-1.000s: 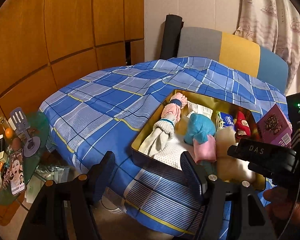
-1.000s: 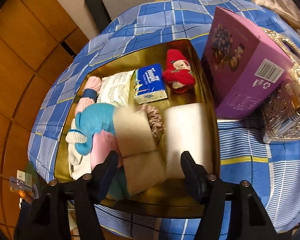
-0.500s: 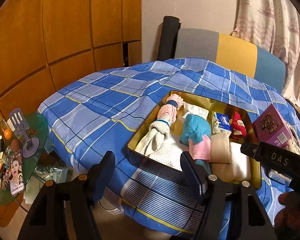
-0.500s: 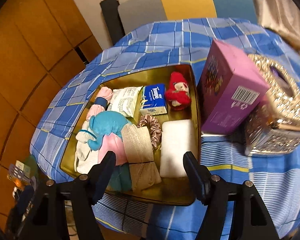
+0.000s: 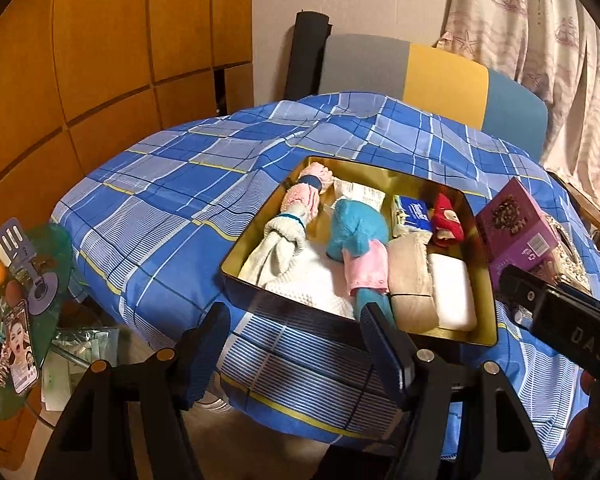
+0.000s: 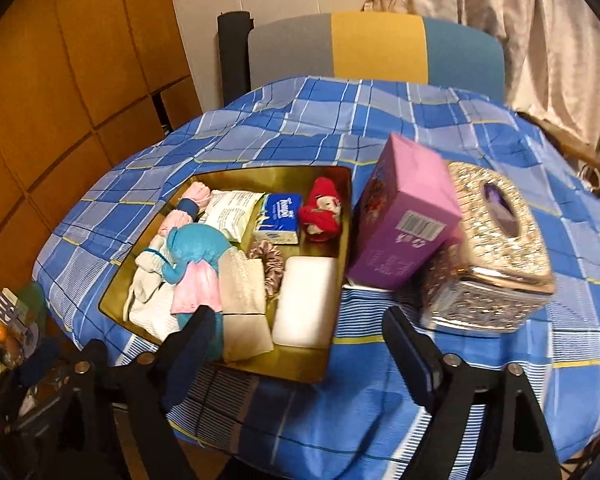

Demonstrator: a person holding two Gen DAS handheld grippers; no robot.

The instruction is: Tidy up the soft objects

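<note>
A gold tin on the blue checked cloth holds soft things: a teal plush, a pink cloth, a beige folded cloth, a white pad, a red plush, a tissue pack and a pink scrunchie. My right gripper hangs over the tin's near edge, its jaws opening with nothing between them. Near the tin's front wall my left gripper stands open and empty.
A purple box leans on a glittery tissue holder right of the tin. A chair back stands behind the table. A low glass side table with small items sits at the left.
The right gripper has pulled back and risen from the tin, and its jaws have spread wider. The left gripper has stayed nearly in place, open.
</note>
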